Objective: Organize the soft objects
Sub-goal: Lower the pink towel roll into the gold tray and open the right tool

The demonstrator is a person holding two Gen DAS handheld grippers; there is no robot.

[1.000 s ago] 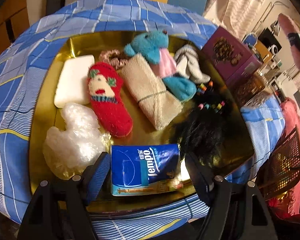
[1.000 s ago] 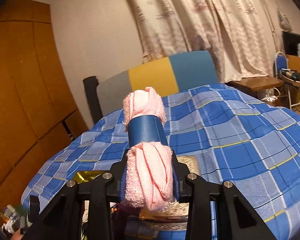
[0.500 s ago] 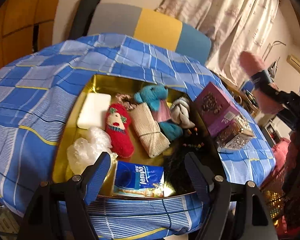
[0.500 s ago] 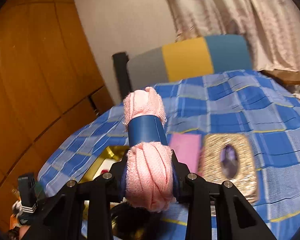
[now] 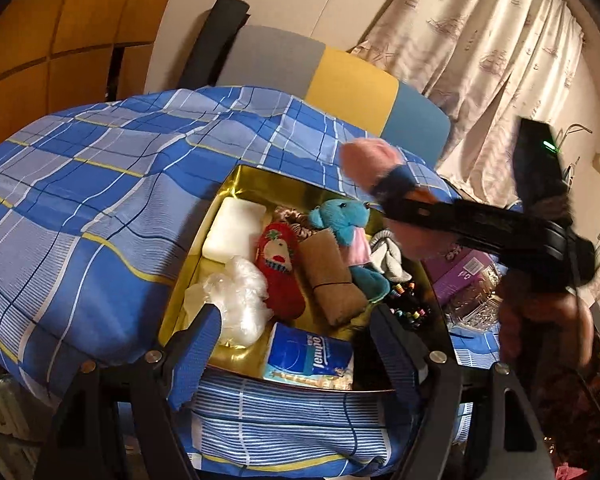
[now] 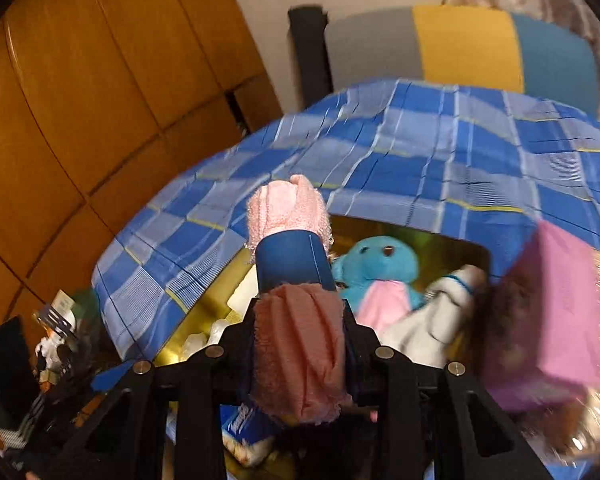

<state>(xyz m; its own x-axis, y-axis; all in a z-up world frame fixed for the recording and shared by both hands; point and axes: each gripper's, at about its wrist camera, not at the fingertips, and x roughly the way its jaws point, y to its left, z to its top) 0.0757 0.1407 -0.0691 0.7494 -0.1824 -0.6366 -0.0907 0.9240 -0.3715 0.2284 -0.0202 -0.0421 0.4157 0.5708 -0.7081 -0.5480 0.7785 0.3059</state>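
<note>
My right gripper [image 6: 300,344] is shut on a rolled pink towel with a blue band [image 6: 294,268] and holds it above the gold tray's [image 5: 228,192] far right side; the towel also shows in the left wrist view [image 5: 370,164]. In the tray lie a blue teddy [image 5: 342,218], a red doll [image 5: 280,268], a beige rolled cloth [image 5: 332,280], a white sponge [image 5: 234,228], a clear plastic bag [image 5: 236,300], white socks [image 5: 388,254], a Tempo tissue pack [image 5: 310,354] and a black wig [image 5: 410,308]. My left gripper [image 5: 296,344] is open and empty at the tray's near edge.
The tray sits on a blue checked cloth [image 5: 80,208]. A purple box [image 5: 464,272] and a glittery box [image 5: 476,308] stand right of the tray. A grey, yellow and blue chair back [image 5: 332,76] is behind the table. Wooden cabinets [image 6: 80,100] are at the left.
My right gripper has swung left and down with the pink towel, to above the tray. My left gripper has pulled back and tilted up, still open.
</note>
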